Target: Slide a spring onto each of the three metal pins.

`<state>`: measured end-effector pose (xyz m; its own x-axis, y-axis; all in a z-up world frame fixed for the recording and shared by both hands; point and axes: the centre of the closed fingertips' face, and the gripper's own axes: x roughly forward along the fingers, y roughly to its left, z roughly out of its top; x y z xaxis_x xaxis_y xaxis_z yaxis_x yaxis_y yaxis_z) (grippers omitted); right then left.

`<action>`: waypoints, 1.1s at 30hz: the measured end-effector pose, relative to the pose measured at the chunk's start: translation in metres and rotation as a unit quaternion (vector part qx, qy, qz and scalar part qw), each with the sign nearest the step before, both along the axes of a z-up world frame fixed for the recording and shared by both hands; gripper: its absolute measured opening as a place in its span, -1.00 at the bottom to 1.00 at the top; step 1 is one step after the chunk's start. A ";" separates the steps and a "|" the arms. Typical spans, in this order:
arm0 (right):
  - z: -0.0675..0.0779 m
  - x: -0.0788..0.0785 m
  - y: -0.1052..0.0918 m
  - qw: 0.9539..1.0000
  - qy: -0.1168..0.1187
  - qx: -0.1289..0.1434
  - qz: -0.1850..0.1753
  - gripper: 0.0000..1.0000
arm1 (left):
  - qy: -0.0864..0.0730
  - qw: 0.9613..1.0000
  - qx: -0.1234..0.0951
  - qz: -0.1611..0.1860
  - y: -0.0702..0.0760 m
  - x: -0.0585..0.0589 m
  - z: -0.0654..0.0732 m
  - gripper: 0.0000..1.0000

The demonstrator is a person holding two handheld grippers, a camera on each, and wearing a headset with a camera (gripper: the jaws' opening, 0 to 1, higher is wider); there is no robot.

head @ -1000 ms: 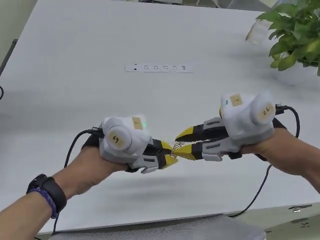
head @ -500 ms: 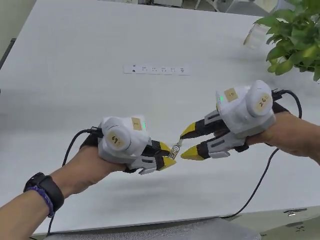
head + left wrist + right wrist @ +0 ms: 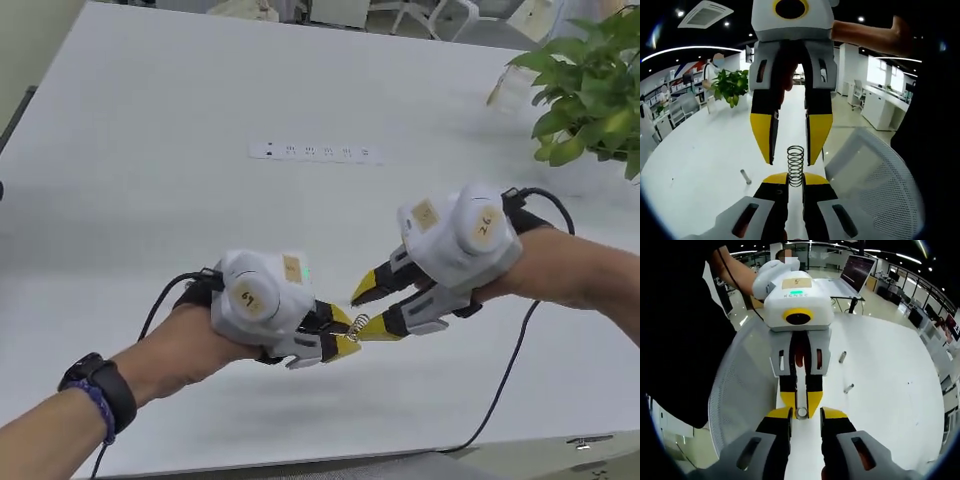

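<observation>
My left gripper (image 3: 345, 335) is shut on the lower end of a small steel spring (image 3: 357, 325), held above the front of the white table (image 3: 150, 180). In the left gripper view the spring (image 3: 795, 167) stands straight up from my shut jaws (image 3: 795, 179). The right gripper (image 3: 790, 159) faces it nose to nose, open, one yellow tip on each side of the spring's free end. From the right gripper (image 3: 806, 414) the spring (image 3: 801, 413) appears end-on as a ring just in front of its fingers. Two short metal pins (image 3: 842, 357) (image 3: 848, 388) lie on the table; one pin (image 3: 745, 176) is below the left gripper.
A white power strip (image 3: 316, 152) lies mid-table. A potted plant (image 3: 590, 90) stands at the back right, with a glass jar (image 3: 505, 85) beside it. Black cables (image 3: 510, 380) trail from both grippers to the front edge. A white mesh chair (image 3: 875, 185) sits below the table edge.
The right gripper, which had drawn back half a second ago, has come back in and down so its open tips flank the spring. The head camera has tilted. The left gripper still holds the spring.
</observation>
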<state>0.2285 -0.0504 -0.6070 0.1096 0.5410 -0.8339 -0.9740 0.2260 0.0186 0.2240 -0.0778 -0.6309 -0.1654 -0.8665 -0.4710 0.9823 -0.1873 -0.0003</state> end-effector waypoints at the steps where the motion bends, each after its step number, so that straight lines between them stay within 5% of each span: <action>1: 0.000 -0.001 0.000 1.000 0.001 -0.001 0.004 -0.62 | 0.000 1.000 0.000 -0.001 0.000 0.000 0.000 -0.96; 11: -0.010 -0.007 0.001 0.999 0.001 -0.023 0.036 -0.83 | -0.003 1.000 0.004 -0.007 -0.001 -0.002 -0.001 -0.96; 26: -0.014 -0.009 -0.002 0.999 0.000 -0.028 0.039 -0.83 | -0.002 1.000 0.011 -0.010 -0.002 -0.004 -0.005 -0.94; 33: -0.013 -0.007 -0.005 0.999 -0.003 -0.024 0.028 -0.83 | 0.004 1.000 0.030 0.006 0.008 0.001 -0.017 -0.59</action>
<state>0.2217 -0.0551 -0.6199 0.0861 0.5052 -0.8587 -0.9852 0.1714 0.0021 0.2249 -0.0697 -0.6480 -0.1591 -0.8385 -0.5212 0.9844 -0.1748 -0.0193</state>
